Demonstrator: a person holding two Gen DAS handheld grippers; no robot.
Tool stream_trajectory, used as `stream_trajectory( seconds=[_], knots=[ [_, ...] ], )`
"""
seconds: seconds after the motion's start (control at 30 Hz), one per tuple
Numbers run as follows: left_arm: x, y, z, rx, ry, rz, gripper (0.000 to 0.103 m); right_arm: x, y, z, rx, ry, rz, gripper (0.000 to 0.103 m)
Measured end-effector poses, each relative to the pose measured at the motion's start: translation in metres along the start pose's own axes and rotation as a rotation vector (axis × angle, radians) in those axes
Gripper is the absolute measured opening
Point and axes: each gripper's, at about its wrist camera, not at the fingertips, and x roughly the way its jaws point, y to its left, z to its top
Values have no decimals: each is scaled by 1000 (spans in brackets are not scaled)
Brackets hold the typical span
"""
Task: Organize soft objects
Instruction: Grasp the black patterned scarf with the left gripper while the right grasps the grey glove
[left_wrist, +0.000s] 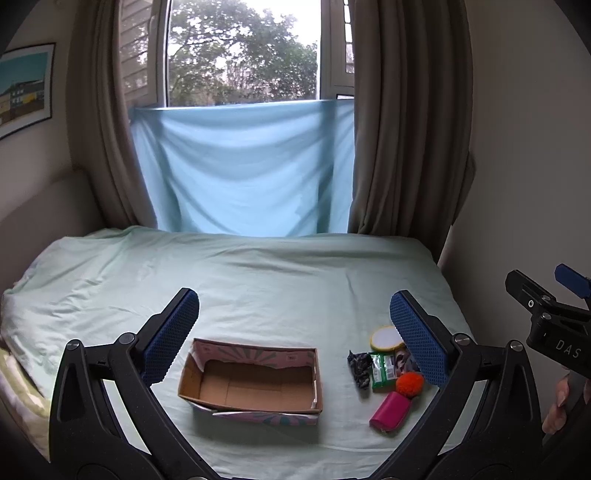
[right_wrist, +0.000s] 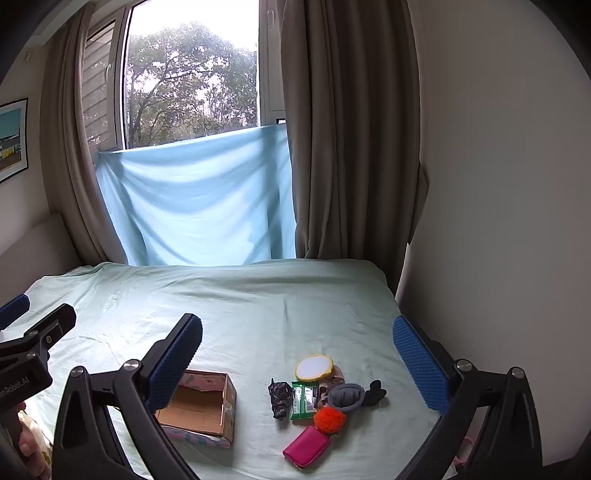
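An open cardboard box (left_wrist: 251, 384) with a pink patterned outside lies empty on the pale green bed sheet (left_wrist: 258, 280); it also shows in the right wrist view (right_wrist: 199, 410). To its right lies a cluster: a round yellow-rimmed pad (right_wrist: 314, 367), a dark patterned cloth (right_wrist: 279, 398), a green packet (right_wrist: 303, 400), a grey pouch (right_wrist: 345, 397), a black cloth (right_wrist: 375, 392), an orange pompom (right_wrist: 329, 419) and a magenta pouch (right_wrist: 306, 446). My left gripper (left_wrist: 293, 332) is open above the box. My right gripper (right_wrist: 297, 362) is open above the cluster. Both are empty.
The bed meets a window wall with a hanging light blue sheet (left_wrist: 243, 170) and brown curtains (left_wrist: 402, 122). A white wall (right_wrist: 498, 203) runs along the bed's right edge. A padded headboard (left_wrist: 44, 199) stands at the left.
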Motion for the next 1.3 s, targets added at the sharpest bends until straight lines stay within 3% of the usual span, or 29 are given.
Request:
stream_trajectory(
  seconds=[0.3, 0.57, 0.77, 0.9, 1.0, 1.3],
  knots=[
    [47, -14, -1, -10, 82, -9, 102, 34, -10, 0, -10, 48, -17, 103],
    [131, -46, -23, -25, 211, -27, 102, 97, -47, -29, -30, 115, -21, 103],
    [213, -90, -71, -15, 355, -51, 102, 162, -81, -78, -49, 212, -8, 103],
    [276, -119, -115, -25, 500, -109, 102, 211, -102, -115, -47, 283, -1, 103],
    [323, -138, -152, -24, 606, -103, 102, 246, -114, -142, -34, 348, 11, 103],
    [412, -153, -229, 25, 773, -30, 102, 319, -132, -216, 73, 500, 44, 103]
  ],
)
